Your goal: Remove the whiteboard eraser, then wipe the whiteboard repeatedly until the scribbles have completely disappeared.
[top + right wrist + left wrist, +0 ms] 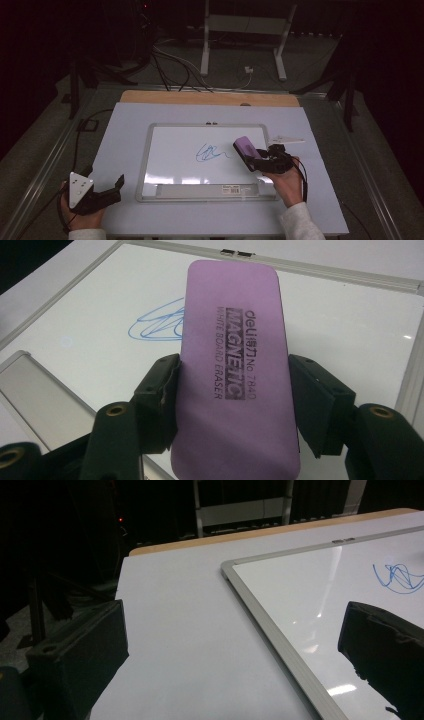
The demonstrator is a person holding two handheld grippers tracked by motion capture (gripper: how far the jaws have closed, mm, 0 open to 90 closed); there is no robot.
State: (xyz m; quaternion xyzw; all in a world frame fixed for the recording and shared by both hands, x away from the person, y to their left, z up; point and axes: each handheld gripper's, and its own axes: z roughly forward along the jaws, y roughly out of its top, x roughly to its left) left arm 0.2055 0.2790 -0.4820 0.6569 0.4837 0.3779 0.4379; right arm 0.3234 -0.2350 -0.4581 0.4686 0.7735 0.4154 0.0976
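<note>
A whiteboard with a silver frame lies on the white table, a blue scribble near its middle. My right gripper is shut on a purple magnetic whiteboard eraser, which hangs just right of the scribble, over the board. In the right gripper view the eraser sits squeezed between both black jaws, with the scribble behind it to the left. My left gripper rests open at the table's near left, left of the board; its jaws stand wide apart with nothing between them.
The whiteboard's tray runs along its near edge. A white marker lies off the board's right edge, behind the right gripper. Cables and a white stand's legs are on the floor beyond the table.
</note>
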